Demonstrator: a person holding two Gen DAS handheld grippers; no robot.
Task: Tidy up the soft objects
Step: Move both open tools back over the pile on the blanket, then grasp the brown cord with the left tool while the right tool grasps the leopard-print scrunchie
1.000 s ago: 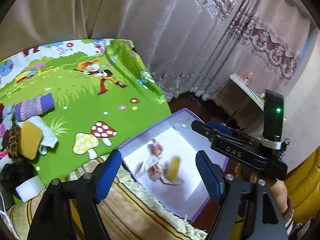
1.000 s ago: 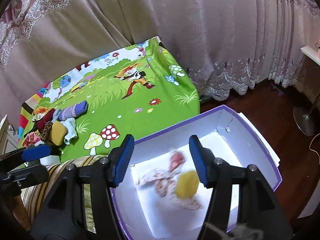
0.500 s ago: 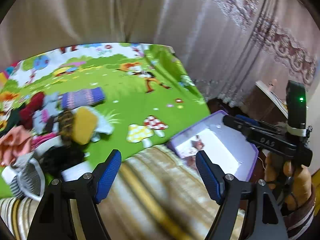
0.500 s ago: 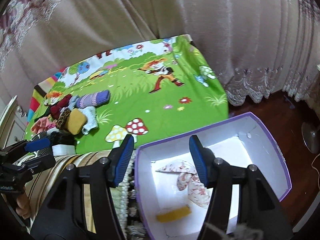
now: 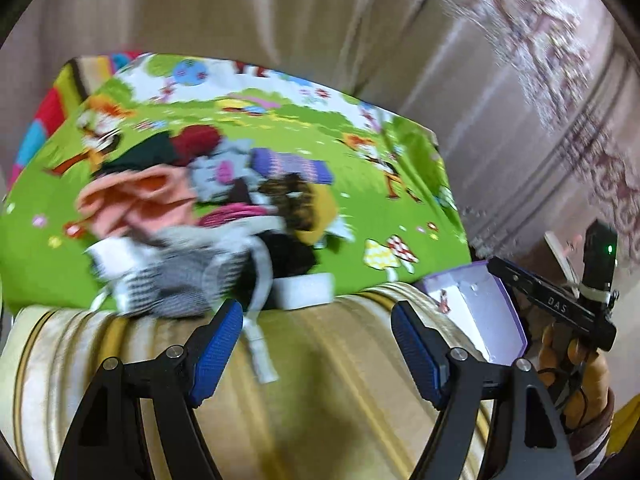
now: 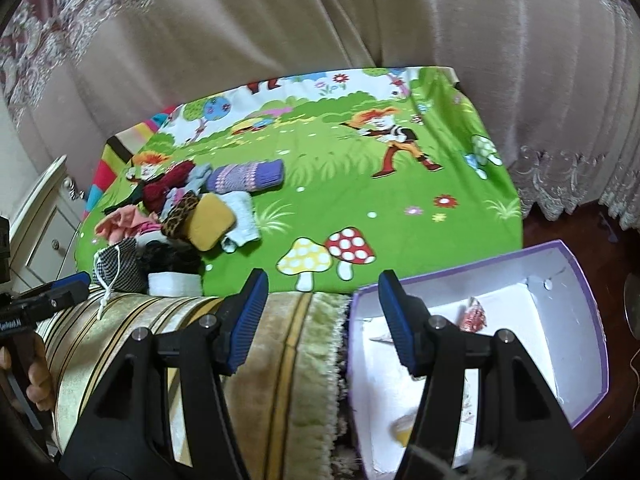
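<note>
A pile of soft items (image 6: 180, 216) lies on the left of the green cartoon bed sheet (image 6: 360, 208): a mustard pad (image 6: 210, 222), a purple knit roll (image 6: 246, 176), pink cloth (image 6: 120, 222) and a checked pouch (image 6: 118, 266). The pile shows blurred in the left wrist view (image 5: 208, 216). A purple box (image 6: 576, 280) with white inside holds a patterned cloth (image 6: 474, 314) and a yellow piece (image 6: 402, 430). My left gripper (image 5: 316, 346) is open and empty, just short of the pile. My right gripper (image 6: 320, 316) is open and empty over the striped blanket by the box.
A gold striped blanket (image 6: 180, 344) with a fringe covers the bed's near edge. Curtains (image 6: 320, 20) hang behind the bed. A white bedside cabinet (image 6: 36, 220) stands at the left. Dark wood floor (image 6: 568, 224) lies to the right of the bed.
Both grippers have swung left, away from the box and toward the pile. The yellow piece dropped into the box. Both stay open.
</note>
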